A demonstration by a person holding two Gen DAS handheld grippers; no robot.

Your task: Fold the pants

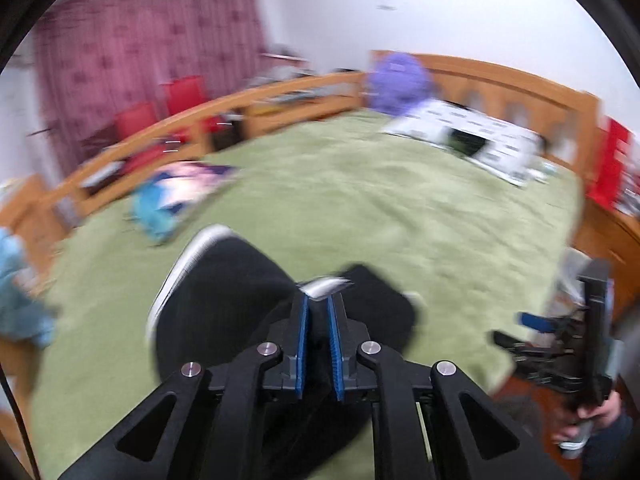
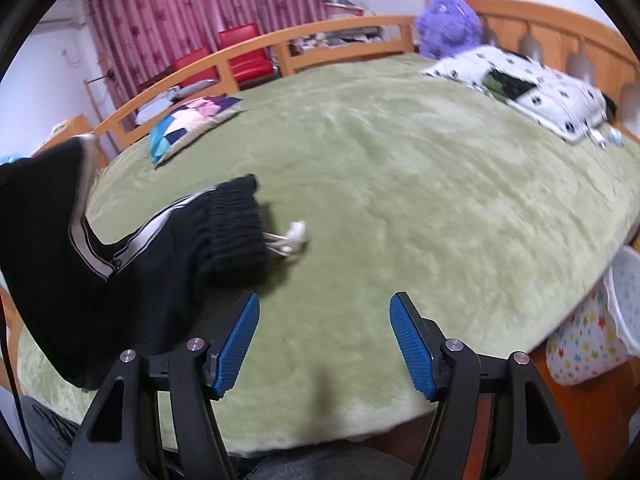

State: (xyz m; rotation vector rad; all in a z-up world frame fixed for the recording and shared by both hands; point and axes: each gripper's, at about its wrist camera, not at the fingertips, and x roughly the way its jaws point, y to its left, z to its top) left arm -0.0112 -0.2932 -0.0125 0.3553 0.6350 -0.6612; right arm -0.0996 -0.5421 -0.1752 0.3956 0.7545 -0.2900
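Left wrist view, blurred. My left tongs (image 1: 319, 300) are nearly closed, pinching a fold of the black pants (image 1: 224, 300) between the blue pads; a grey-white strip of the garment's side stripe shows right at the tips. The cloth bunches up around both fingers and hangs below them, lifted off the green bedspread (image 1: 360, 200) near the bed's near edge. A white stripe runs along the raised left fold. At the right edge I see my right tongs (image 1: 560, 336), black frame and a blue pad; from this view I cannot tell their gap.

Right wrist view, sharper. My right tongs (image 2: 324, 312) stand wide apart, holding nothing, over bare bedspread (image 2: 400, 180) at the near edge of the bed. The pants (image 2: 152, 264) lie at the near left corner: the ribbed elastic waistband rests on the bedspread, with a white drawstring (image 2: 294, 238) trailing from it, knotted at the end. A grey-and-white double stripe runs down the side seam. The left portion of the garment rises steeply off the bed toward the frame's left edge. A patterned cushion (image 2: 192, 120) sits near the far left edge; a spotted pillow (image 2: 540, 92) lies by the headboard.
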